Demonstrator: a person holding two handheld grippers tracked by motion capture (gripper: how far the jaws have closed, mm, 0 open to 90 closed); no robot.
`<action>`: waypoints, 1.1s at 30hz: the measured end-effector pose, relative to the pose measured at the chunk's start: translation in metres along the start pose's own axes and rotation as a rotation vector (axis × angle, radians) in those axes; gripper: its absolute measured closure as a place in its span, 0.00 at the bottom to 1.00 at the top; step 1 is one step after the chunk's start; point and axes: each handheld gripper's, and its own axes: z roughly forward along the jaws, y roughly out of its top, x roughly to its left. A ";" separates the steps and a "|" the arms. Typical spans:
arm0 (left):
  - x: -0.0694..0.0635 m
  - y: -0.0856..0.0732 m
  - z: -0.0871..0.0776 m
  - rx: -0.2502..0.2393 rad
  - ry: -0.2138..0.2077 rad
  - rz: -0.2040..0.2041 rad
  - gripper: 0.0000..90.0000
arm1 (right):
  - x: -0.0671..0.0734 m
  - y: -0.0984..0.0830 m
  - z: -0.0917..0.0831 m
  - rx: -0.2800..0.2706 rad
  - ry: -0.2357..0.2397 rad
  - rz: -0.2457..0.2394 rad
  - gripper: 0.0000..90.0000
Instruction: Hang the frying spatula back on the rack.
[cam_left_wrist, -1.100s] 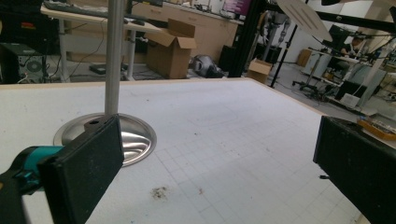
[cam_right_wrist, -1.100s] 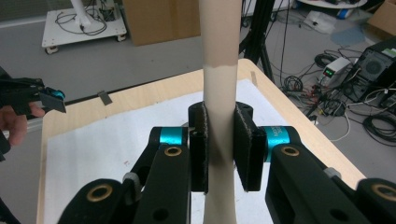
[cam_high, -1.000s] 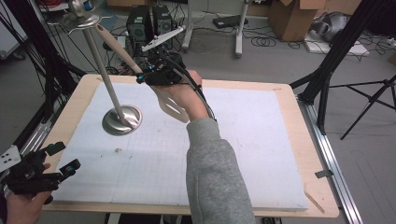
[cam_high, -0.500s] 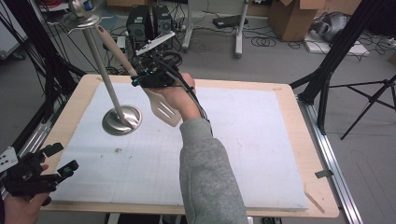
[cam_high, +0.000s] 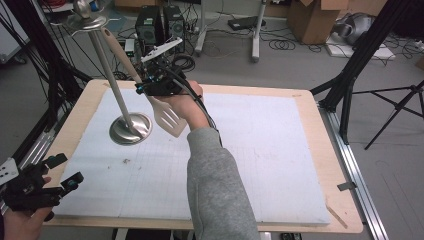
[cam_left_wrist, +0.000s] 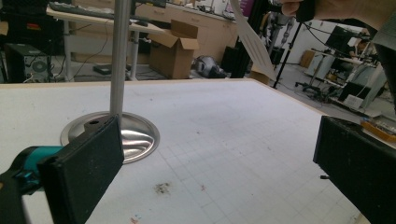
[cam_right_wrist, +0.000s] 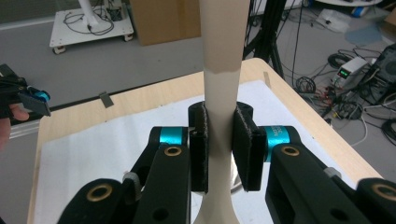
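Observation:
A cream slotted spatula (cam_high: 167, 117) hangs tilted over the white mat, blade down near the steel stand's round base (cam_high: 131, 129). Its long handle (cam_high: 117, 50) leans up beside the stand's pole (cam_high: 107, 75), toward the hooked top (cam_high: 87, 20). My right gripper (cam_high: 150, 87) is shut on the spatula's neck; its own view shows both pads pressing the cream shaft (cam_right_wrist: 222, 46) at the right gripper (cam_right_wrist: 219, 144). My left gripper (cam_high: 66, 169) rests open at the table's near left corner with nothing between its jaws. From the left gripper (cam_left_wrist: 219, 168) I see the base (cam_left_wrist: 135, 135) and the spatula blade (cam_left_wrist: 252, 42).
A white gridded mat (cam_high: 260, 150) covers the wooden table (cam_high: 335, 165). Black frame legs (cam_high: 350, 85) stand at the right edge and dark poles at the left. Electronics boxes (cam_high: 160, 25) and cables lie on the floor behind the table.
My right gripper has carried the spatula left and a little down, bringing the blade closer to the stand's base. The left gripper has stayed put.

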 end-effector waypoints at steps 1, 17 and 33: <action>0.000 0.000 0.000 0.001 0.001 0.000 0.02 | 0.000 0.000 0.002 -0.005 0.000 0.000 0.87; -0.001 -0.001 -0.004 0.000 0.007 -0.002 0.02 | 0.002 -0.004 0.018 -0.047 -0.001 0.012 0.86; -0.002 -0.001 -0.004 0.003 0.009 0.007 0.02 | 0.004 -0.007 0.009 -0.089 -0.009 0.027 0.66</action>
